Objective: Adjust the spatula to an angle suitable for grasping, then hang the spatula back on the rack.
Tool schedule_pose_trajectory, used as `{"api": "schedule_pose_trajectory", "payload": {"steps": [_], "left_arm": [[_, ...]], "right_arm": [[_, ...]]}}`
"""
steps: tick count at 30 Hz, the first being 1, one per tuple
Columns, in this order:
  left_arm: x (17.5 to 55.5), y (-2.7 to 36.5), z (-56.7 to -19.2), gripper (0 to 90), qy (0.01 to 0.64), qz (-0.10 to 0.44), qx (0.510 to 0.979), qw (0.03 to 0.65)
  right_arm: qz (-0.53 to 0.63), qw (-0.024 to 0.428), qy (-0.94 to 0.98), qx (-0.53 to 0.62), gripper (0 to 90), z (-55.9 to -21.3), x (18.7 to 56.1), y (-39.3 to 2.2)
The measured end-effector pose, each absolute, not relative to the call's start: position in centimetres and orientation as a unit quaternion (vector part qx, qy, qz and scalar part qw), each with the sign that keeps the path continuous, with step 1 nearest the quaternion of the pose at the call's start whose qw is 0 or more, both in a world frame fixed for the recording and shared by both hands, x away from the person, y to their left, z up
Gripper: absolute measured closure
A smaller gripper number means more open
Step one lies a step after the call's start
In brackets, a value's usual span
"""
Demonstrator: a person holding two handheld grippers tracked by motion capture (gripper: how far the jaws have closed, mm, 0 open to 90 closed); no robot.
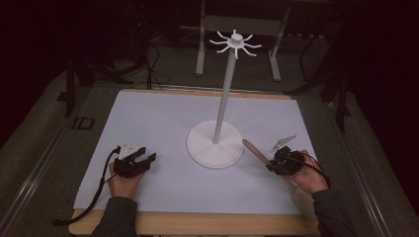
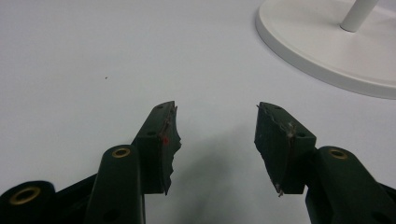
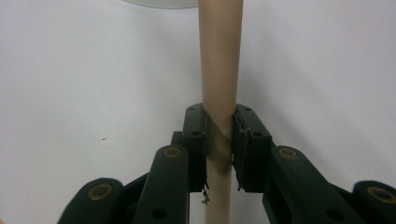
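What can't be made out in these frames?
- Wooden handle: right gripper view, top and bottom edges cut off both ends; high view too small to tell what tool it is.
- Stand: left gripper view, frame edge cuts off its pole.
- Hooks: high view, too small to count.

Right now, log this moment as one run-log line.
left gripper: open, empty, resting on white table | right gripper: shut on tan wooden stick | white round-based hook stand: upright, centre
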State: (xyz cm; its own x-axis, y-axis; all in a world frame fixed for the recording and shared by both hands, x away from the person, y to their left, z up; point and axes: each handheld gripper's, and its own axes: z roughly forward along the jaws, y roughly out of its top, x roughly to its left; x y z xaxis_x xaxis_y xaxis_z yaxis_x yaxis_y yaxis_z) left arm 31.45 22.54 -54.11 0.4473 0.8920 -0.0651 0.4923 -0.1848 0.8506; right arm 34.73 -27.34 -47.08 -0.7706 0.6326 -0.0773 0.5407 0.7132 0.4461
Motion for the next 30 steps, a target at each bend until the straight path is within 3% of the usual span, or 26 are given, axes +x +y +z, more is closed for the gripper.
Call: {"api": "schedule_pose_trajectory", "payload": {"steps": [30], "left_arm": [[31.5,22.5,-54.1,48.6,0.473,0.233,0.733,0.429]], "right_arm": [[0.293,0.161,0.882,0.333,76.7,-43.3,33.7,-28.6]]}}
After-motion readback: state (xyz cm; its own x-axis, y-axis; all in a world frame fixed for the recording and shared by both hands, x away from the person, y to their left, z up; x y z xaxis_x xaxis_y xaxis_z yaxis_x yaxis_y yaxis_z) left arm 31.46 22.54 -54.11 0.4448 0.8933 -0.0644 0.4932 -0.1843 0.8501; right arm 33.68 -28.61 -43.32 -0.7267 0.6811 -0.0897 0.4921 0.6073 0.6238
